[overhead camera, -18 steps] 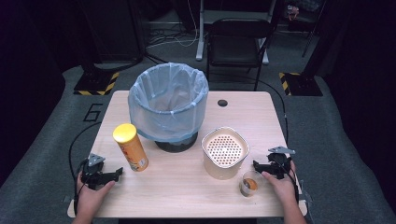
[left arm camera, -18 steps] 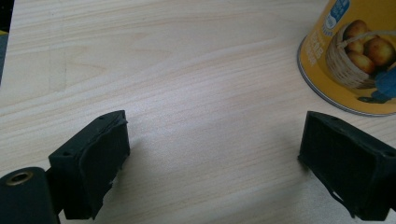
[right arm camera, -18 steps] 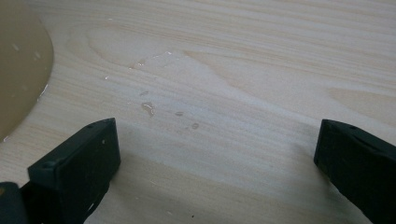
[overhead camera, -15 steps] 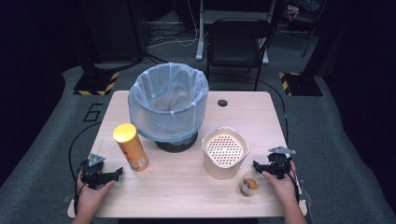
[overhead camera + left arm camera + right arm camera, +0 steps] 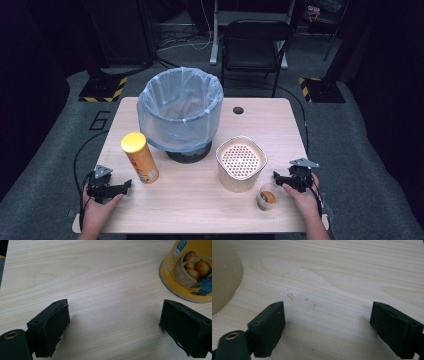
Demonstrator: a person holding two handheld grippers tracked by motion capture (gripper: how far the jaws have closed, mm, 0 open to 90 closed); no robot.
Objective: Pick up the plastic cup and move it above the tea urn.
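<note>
A yellow chip can [image 5: 140, 158] stands upright on the wooden table [image 5: 190, 200], left of centre; its base with a potato basket print [image 5: 190, 272] fills the upper right of the left gripper view. My left gripper [image 5: 126, 186] rests near the table's front left, open, with bare wood between its jaws [image 5: 113, 322]. A cream container with a perforated lid [image 5: 241, 163] stands right of centre, and a small clear cup with an orange inside [image 5: 266, 197] sits in front of it. My right gripper [image 5: 276, 178] lies open just right of them, over bare wood [image 5: 327, 325].
A bin lined with a pale blue bag [image 5: 180, 111] stands at the table's middle back. A dark round hole [image 5: 238, 110] marks the tabletop behind the container. A black chair [image 5: 254, 47] stands beyond the far edge. The cream container's curved side [image 5: 224, 277] shows at left.
</note>
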